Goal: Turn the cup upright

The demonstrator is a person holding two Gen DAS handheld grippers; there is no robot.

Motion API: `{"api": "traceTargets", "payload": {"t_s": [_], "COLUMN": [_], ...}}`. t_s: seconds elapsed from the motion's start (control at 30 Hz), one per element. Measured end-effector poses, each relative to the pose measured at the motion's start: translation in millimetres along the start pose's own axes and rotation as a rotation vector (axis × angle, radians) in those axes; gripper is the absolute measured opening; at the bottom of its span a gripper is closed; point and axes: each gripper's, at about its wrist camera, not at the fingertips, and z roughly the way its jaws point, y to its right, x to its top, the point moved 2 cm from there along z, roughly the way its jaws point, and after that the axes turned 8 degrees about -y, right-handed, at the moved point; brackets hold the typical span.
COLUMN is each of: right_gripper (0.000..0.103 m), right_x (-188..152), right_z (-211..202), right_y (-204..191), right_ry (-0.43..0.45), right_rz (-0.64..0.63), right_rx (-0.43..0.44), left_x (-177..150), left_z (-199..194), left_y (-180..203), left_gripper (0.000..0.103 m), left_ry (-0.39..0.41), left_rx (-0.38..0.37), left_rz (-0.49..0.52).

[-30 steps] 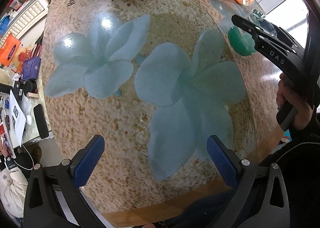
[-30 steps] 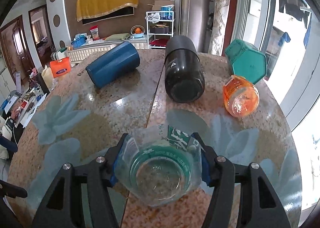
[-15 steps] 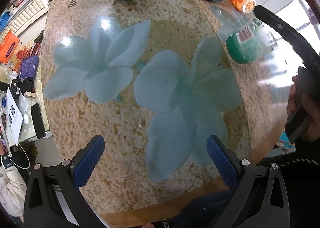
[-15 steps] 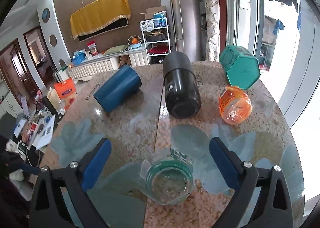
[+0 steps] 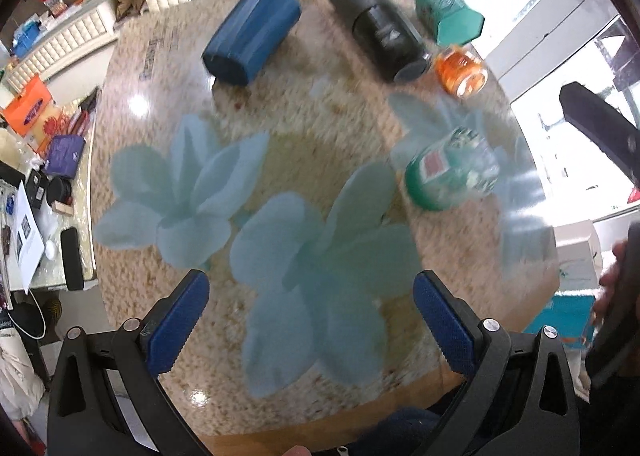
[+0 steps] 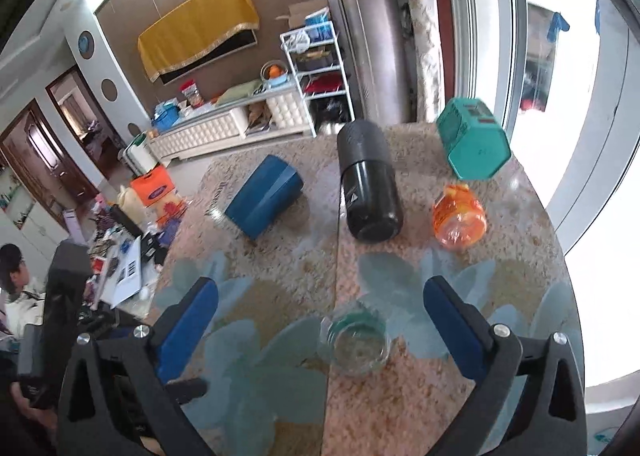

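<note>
The clear cup [image 6: 359, 342] with a green label band stands upright on the round granite tabletop [image 6: 420, 408], mouth up, near the tabletop's near edge and toward its right side; the right wrist view looks straight down into it. The right gripper [image 6: 320, 320] hangs above it with its blue-padded fingers [image 6: 450, 326] spread wide, one to each side of the cup and well apart from it, so it has hold of nothing. In the left wrist view the same cup [image 5: 450, 172] shows as a blurred green and clear shape close to the tabletop's right edge, on a pale blue flower pattern [image 5: 304, 264] that covers the middle of the tabletop [image 5: 304, 128]. The left gripper [image 5: 310, 320] is over the near edge, its blue pads [image 5: 178, 320] also fully parted with only bare tabletop between them, nothing gripped. Toward the far edge lie four more vessels, all on their sides: a dark blue tumbler [image 6: 266, 202] left of centre, a black bottle [image 6: 370, 192] at centre with its base pointing toward the near edge, an orange cup [image 6: 459, 218] just right of the bottle, and a teal hexagonal container [image 6: 472, 144] at the far right edge. The orange cup lies between the teal container and the clear cup. The black arm of the right tool [image 5: 596, 132] shows at the right border of the left wrist view, beyond the tabletop's right edge.
</note>
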Motion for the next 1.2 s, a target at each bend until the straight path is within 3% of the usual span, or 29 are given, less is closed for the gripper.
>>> {"api": "traceTargets", "payload": {"t_s": [0.27,0.63,1.2], "right_gripper": [0.103,0.103,0.103], "right_x": [-6,-24,-33], "right_z": [-19,-27,-35], "right_y": [14,35,46], "right_ry": [-0.046,-0.107,-0.112], "right_rz": [-0.037,-0.068,-0.087], "right_rx": [0.009,-0.021,-0.038], "left_x": [2,-12,-18], "left_z": [-19,-40,-62], "left_y": [32,66,86], "left_gripper": [0.103,0.103,0.103], "left_ry": [0.05,0.145,0.219], "left_rx": [-0.012,0.029,0.084], "left_rz": [-0.049,-0.105,-0.078]}}
